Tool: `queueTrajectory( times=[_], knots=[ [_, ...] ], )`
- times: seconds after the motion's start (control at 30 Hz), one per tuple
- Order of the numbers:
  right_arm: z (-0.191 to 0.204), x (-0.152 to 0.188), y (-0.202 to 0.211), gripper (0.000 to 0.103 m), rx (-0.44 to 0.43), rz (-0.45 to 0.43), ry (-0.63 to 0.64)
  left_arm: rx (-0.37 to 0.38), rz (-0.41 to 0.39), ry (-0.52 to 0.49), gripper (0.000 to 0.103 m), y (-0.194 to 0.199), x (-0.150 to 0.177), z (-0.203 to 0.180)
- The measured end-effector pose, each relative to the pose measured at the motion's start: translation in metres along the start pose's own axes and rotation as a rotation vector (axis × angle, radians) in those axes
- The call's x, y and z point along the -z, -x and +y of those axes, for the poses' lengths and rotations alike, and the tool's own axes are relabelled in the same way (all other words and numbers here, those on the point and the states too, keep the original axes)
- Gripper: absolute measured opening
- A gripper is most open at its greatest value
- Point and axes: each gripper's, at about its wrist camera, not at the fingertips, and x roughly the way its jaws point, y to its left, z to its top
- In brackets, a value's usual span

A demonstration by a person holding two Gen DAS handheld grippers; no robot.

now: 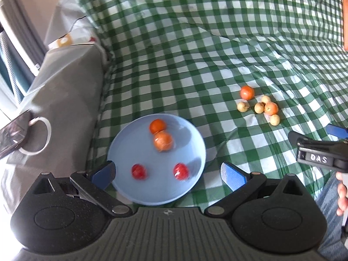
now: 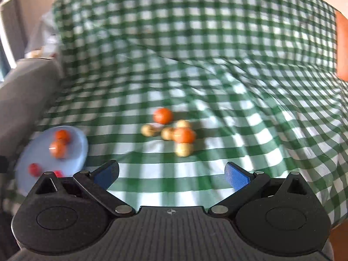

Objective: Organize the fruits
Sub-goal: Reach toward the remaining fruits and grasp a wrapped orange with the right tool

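A light blue plate [image 1: 187, 187] lies on the green checked cloth and holds two orange fruits [image 1: 162, 141] and two small red fruits [image 1: 139, 171]. My left gripper [image 1: 168, 174] hovers open over the plate's near half, nothing between its fingers. To the right on the cloth sits a loose cluster: two orange fruits [image 1: 247, 92] and several small tan fruits [image 1: 242, 106]. My right gripper [image 2: 171, 175] is open and empty, just short of that cluster [image 2: 183, 135]; the plate [image 2: 76, 158] shows at its left. The right gripper's body [image 1: 315, 152] enters the left wrist view at the right edge.
A grey cushion or armrest [image 1: 61, 100] borders the cloth on the left, with a phone [image 1: 13, 134] and a white ring [image 1: 41, 137] on it. The checked cloth [image 1: 195, 43] rises in wrinkles behind the fruit. A hand [image 1: 342, 195] and denim show at the far right.
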Motion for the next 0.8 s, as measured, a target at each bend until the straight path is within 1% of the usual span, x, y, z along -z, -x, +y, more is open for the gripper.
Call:
queueTrajectory(
  times=[0.13,0.23,0.37,0.4,0.47,0.53,0.57,0.6,0.63,0.67,0.73,0.8],
  knots=[
    [-0.019,-0.008,-0.043,0.102,0.023,0.028,0.01,0.004,0.015,-0.013,0.103,-0.024,-0.017,-0.017],
    [-0.023,-0.013,-0.079,0.102,0.036,0.049,0.043,0.021,0.024,-0.019,0.103,-0.046,-0.03,-0.027],
    [-0.027,-0.023,-0.126,0.102,0.023,0.083,0.061,0.06,0.029,-0.034,0.103,-0.077,-0.05,-0.04],
    [-0.027,-0.024,-0.135,0.099,0.022,0.087,0.07,0.068,0.023,-0.045,0.103,-0.083,-0.054,-0.044],
    [-0.029,-0.026,-0.147,0.098,0.02,0.077,0.08,0.083,0.015,-0.073,0.103,-0.1,-0.064,-0.052],
    [-0.032,-0.027,-0.154,0.093,0.01,0.061,0.082,0.097,0.004,-0.091,0.103,-0.116,-0.072,-0.06],
    [-0.033,-0.028,-0.156,0.086,-0.003,0.054,0.084,0.101,0.009,-0.097,0.103,-0.127,-0.076,-0.066],
    [-0.035,-0.029,-0.158,0.067,-0.025,0.049,0.086,0.104,0.015,-0.1,0.103,-0.137,-0.08,-0.071],
    [-0.038,-0.028,-0.16,0.053,-0.059,0.052,0.091,0.115,0.016,-0.106,0.103,-0.147,-0.083,-0.076],
    [-0.04,-0.029,-0.163,0.043,-0.083,0.062,0.094,0.128,0.015,-0.112,0.103,-0.154,-0.086,-0.081],
    [-0.045,-0.028,-0.161,0.043,-0.063,0.05,0.111,0.157,0.009,-0.128,0.103,-0.17,-0.091,-0.092],
    [-0.054,-0.025,-0.159,0.043,-0.009,0.029,0.097,0.2,0.014,-0.146,0.103,-0.183,-0.095,-0.102]
  ],
)
